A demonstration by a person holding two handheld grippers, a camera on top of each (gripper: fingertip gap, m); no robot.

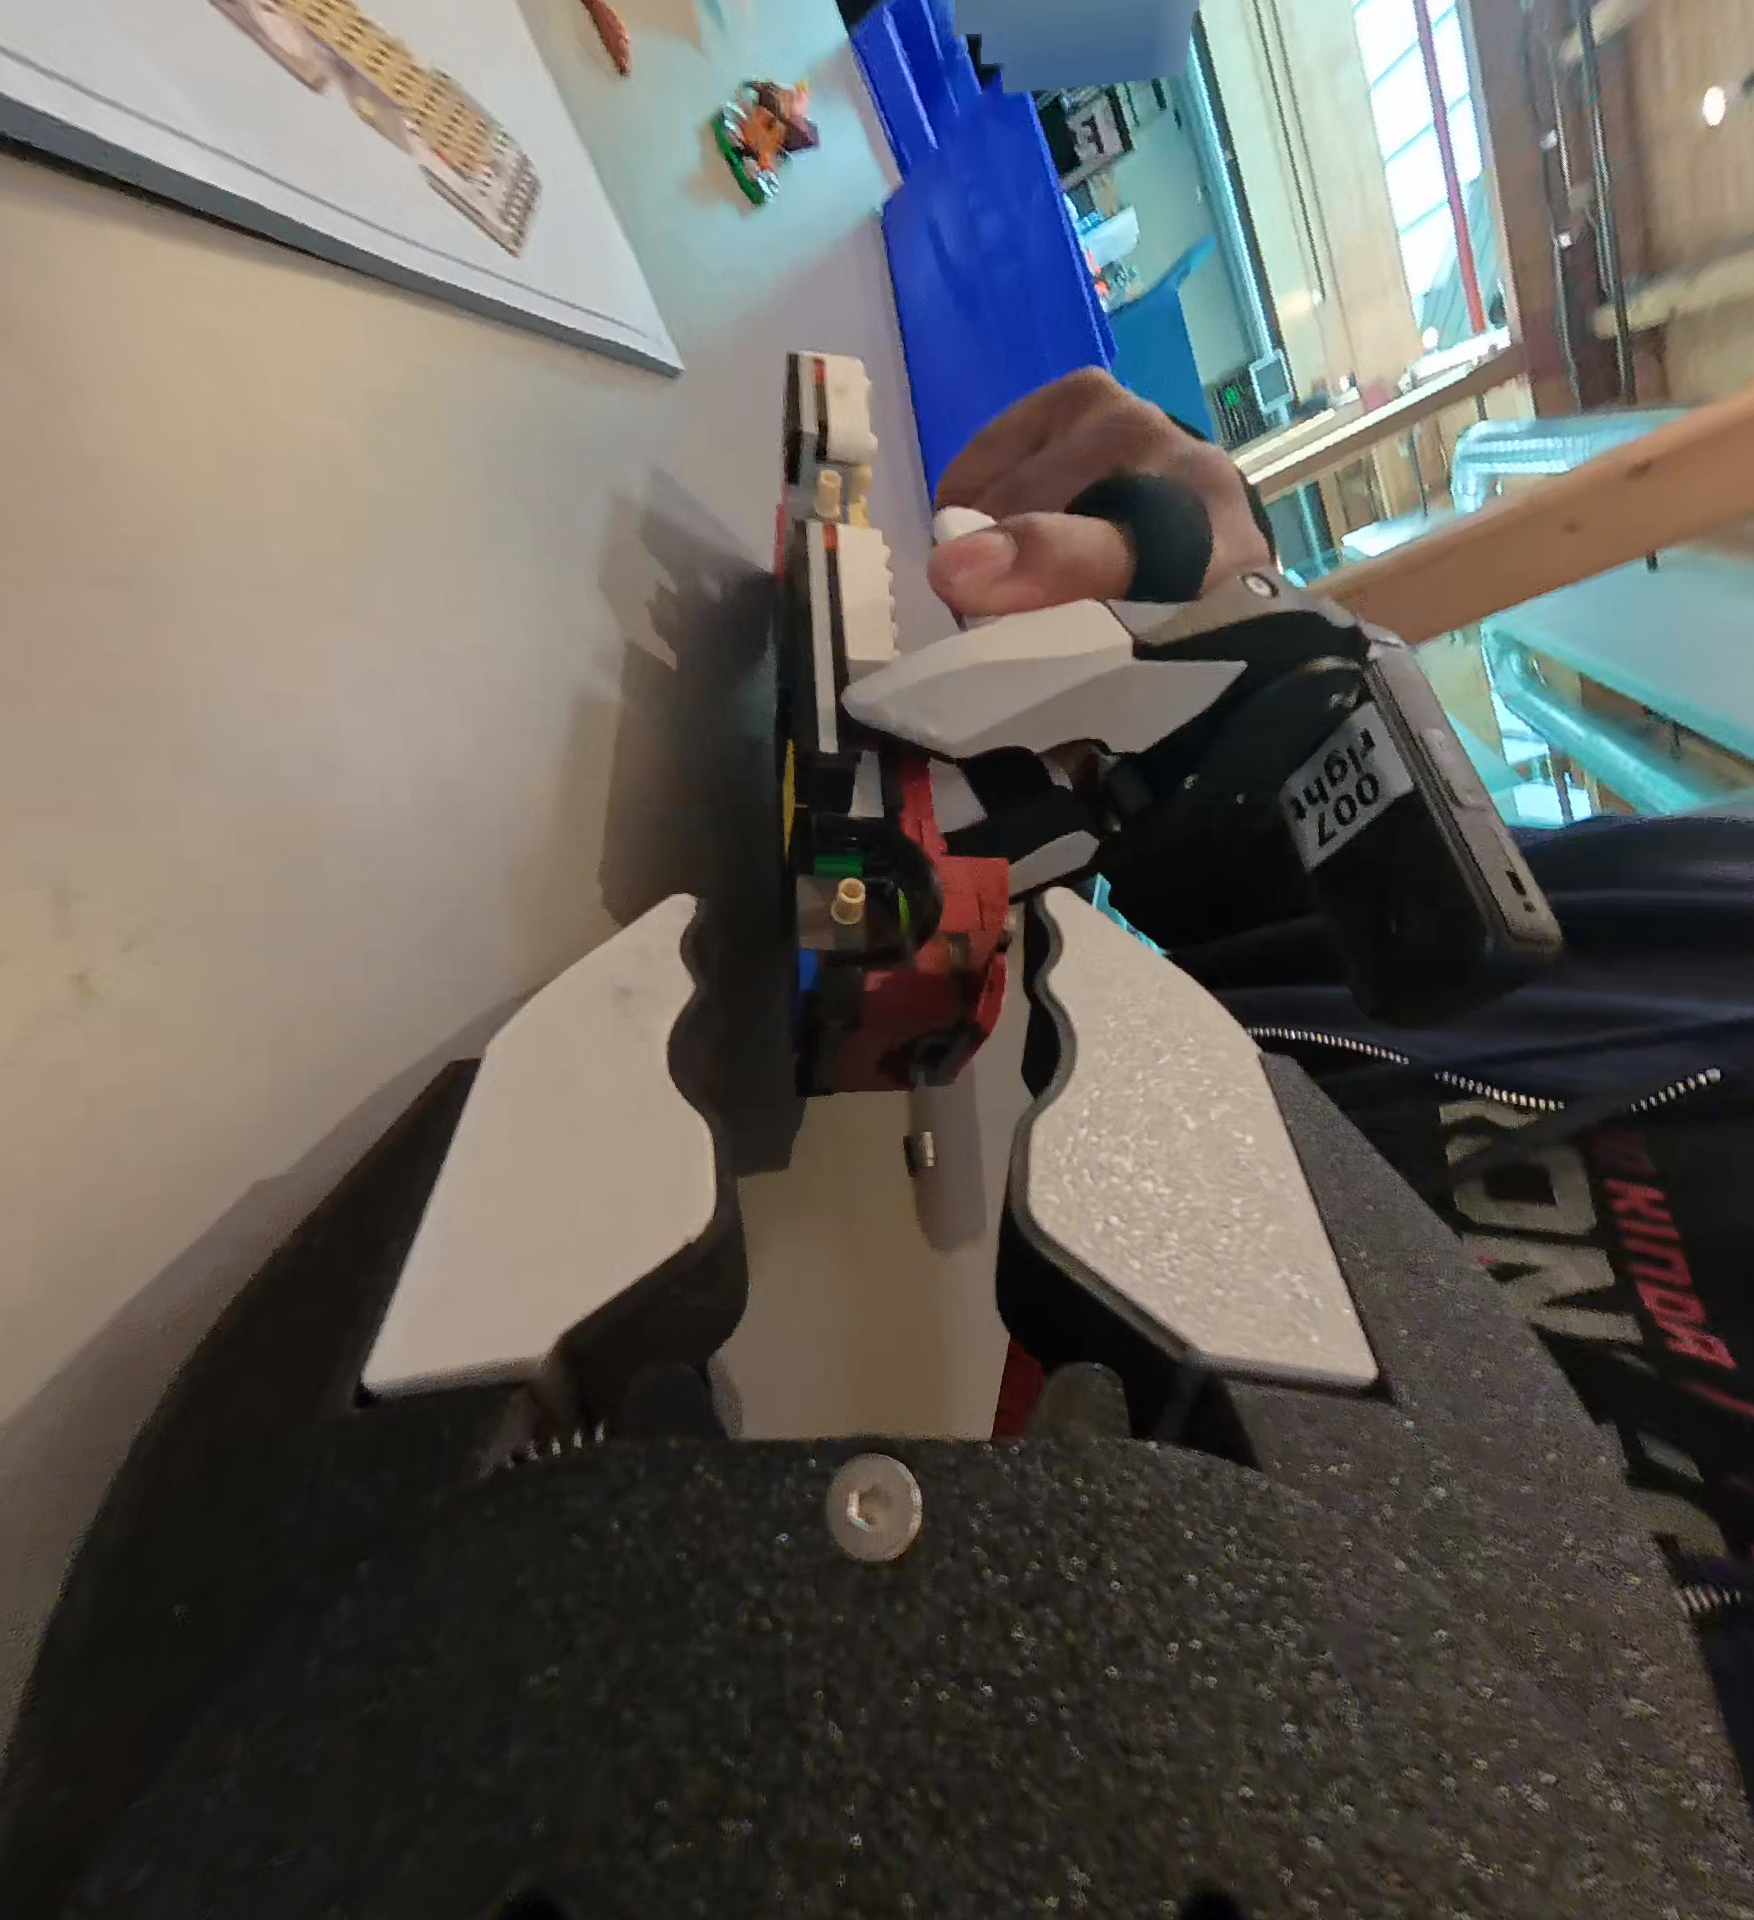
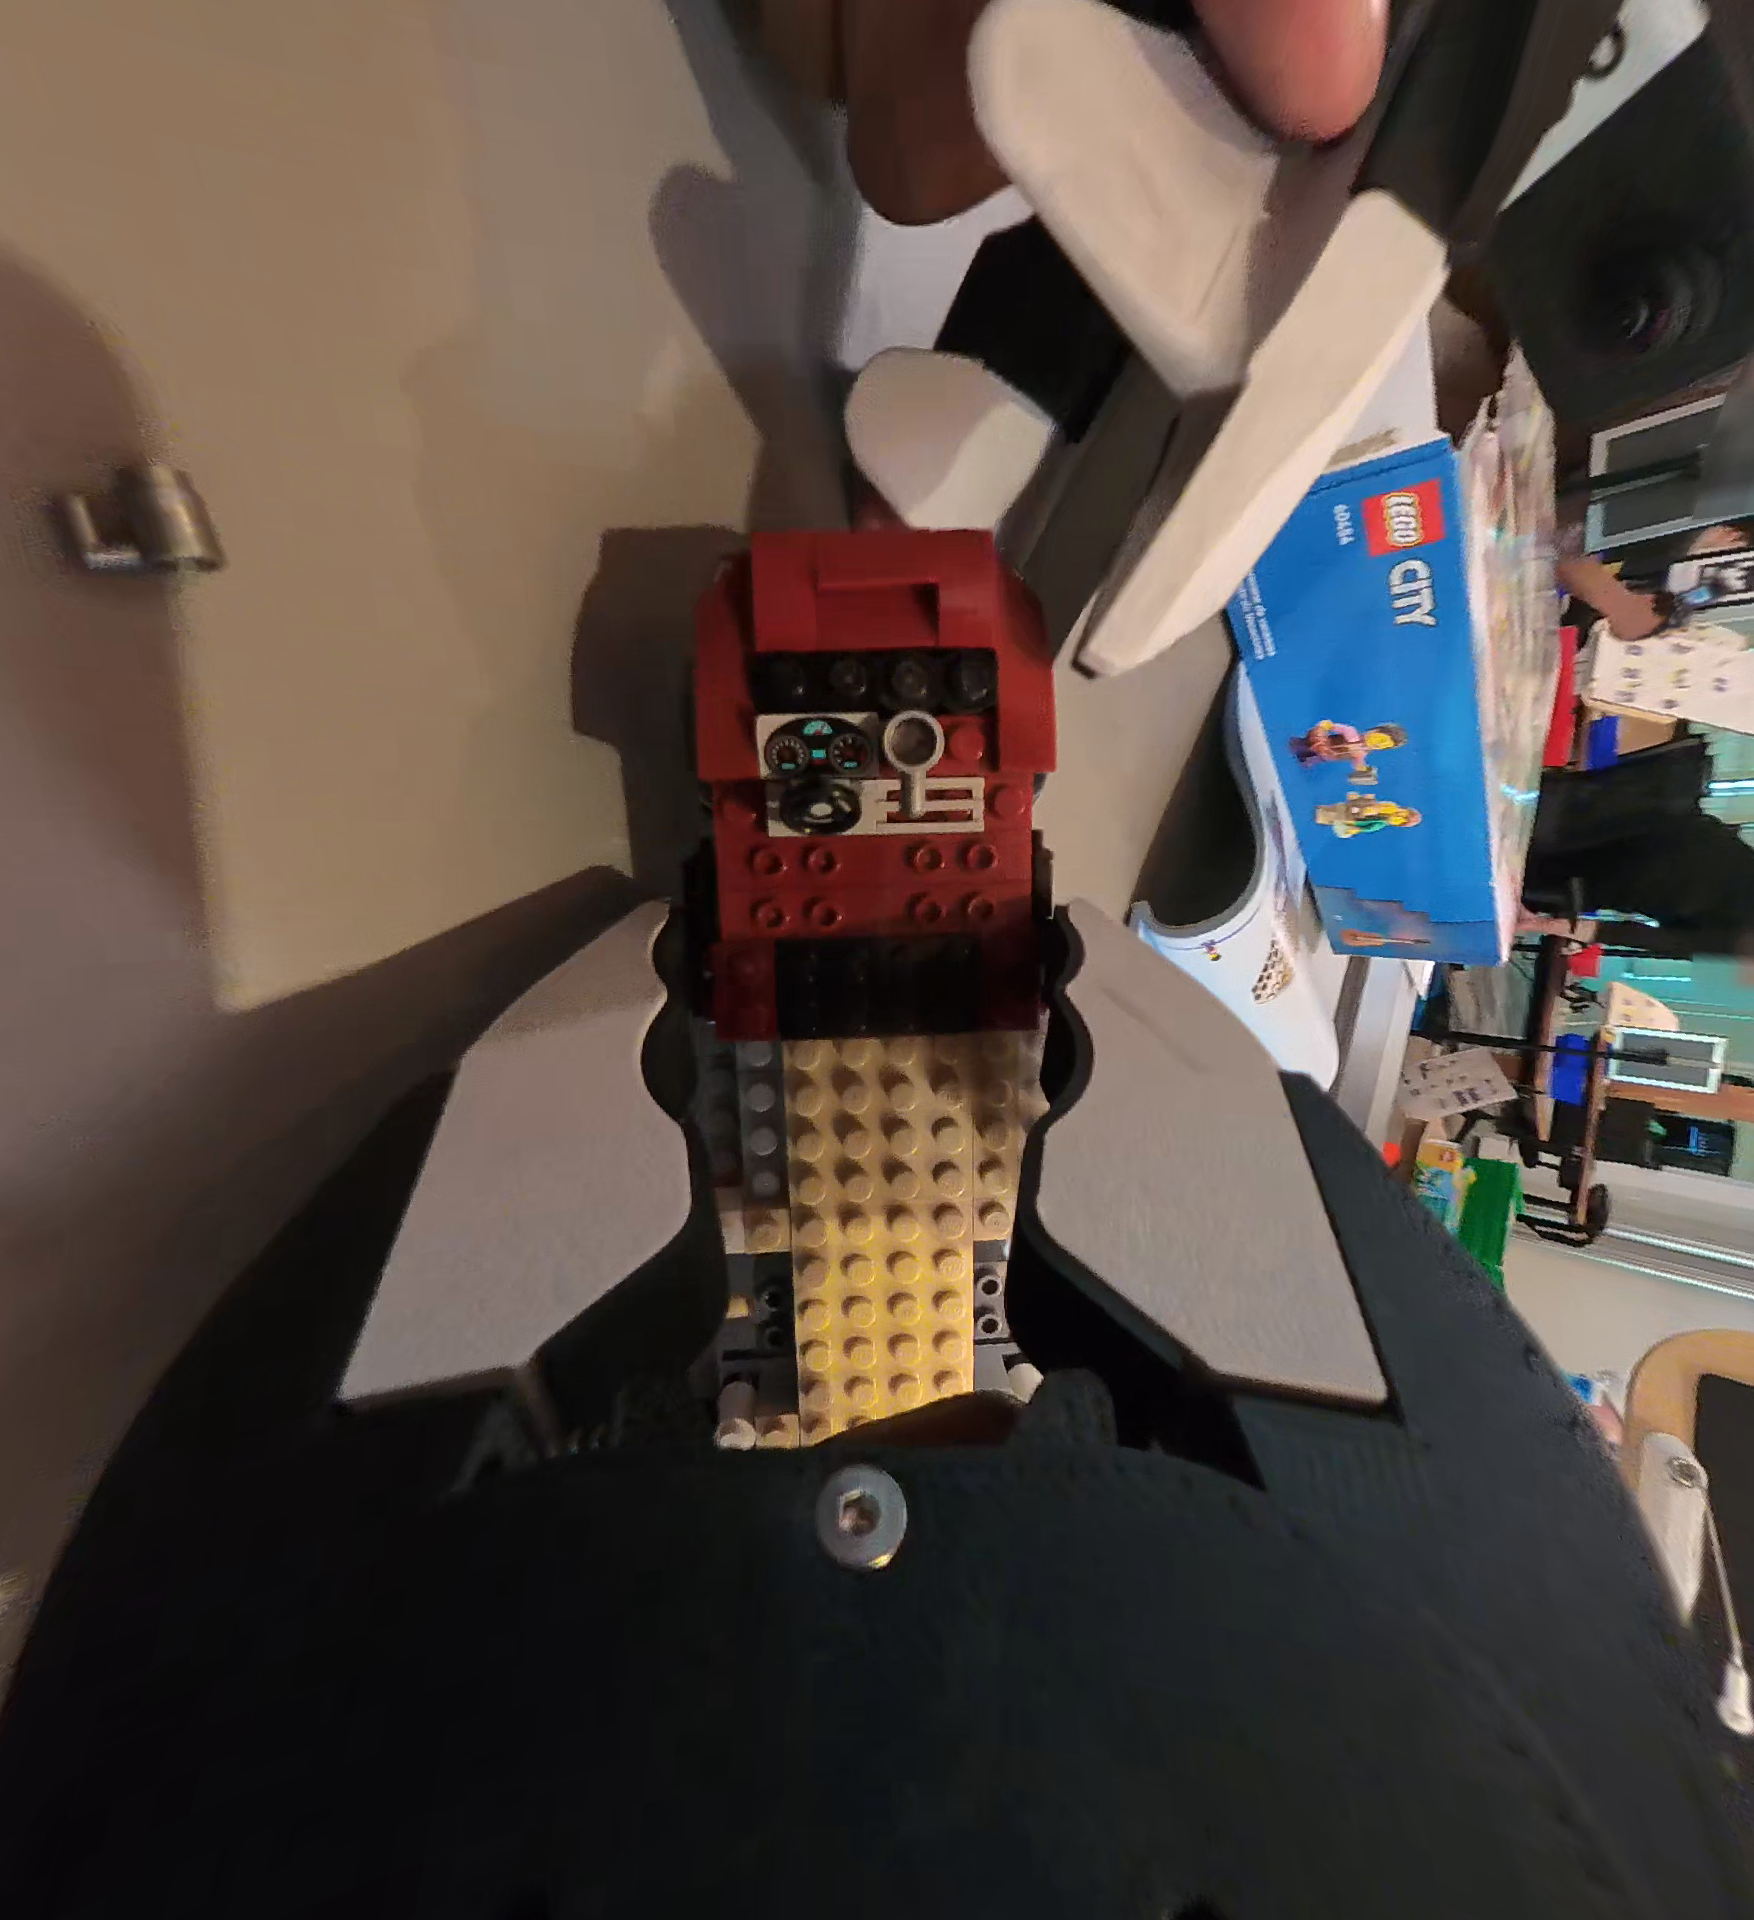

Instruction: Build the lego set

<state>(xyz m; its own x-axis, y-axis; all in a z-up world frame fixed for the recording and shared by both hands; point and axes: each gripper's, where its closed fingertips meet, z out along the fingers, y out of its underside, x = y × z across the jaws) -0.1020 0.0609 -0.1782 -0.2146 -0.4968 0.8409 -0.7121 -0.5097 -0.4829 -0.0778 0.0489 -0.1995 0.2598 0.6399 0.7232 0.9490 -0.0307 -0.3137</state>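
A brick-built vehicle model with a dark red cab, a black band and a tan studded bed shows in the right wrist view [image 2: 873, 883]. It is seen edge-on in the left wrist view [image 1: 914, 966]. My right gripper [image 2: 865, 925] is shut on the model. Its pads press the sides at the black band behind the cab. It also shows in the left wrist view [image 1: 956, 800], held by a hand [image 1: 1081, 499]. My left gripper [image 1: 862, 920] is open and straddles the cab end, with a narrow gap beside its right pad. Its fingers [image 2: 1143, 239] show blurred past the cab front.
A beige table [image 1: 229, 727] lies under the model. A white printed sheet [image 1: 333, 156], a small pile of bricks [image 1: 764, 140] and a blue bin [image 1: 987, 281] lie beyond. A blue toy box [image 2: 1372, 707] and a small grey piece [image 2: 140, 530] are nearby. My right tips are roughly 8 centimetres from the small grey piece [image 2: 140, 530]. It is also in sight in the left wrist view [image 1: 927, 1141].
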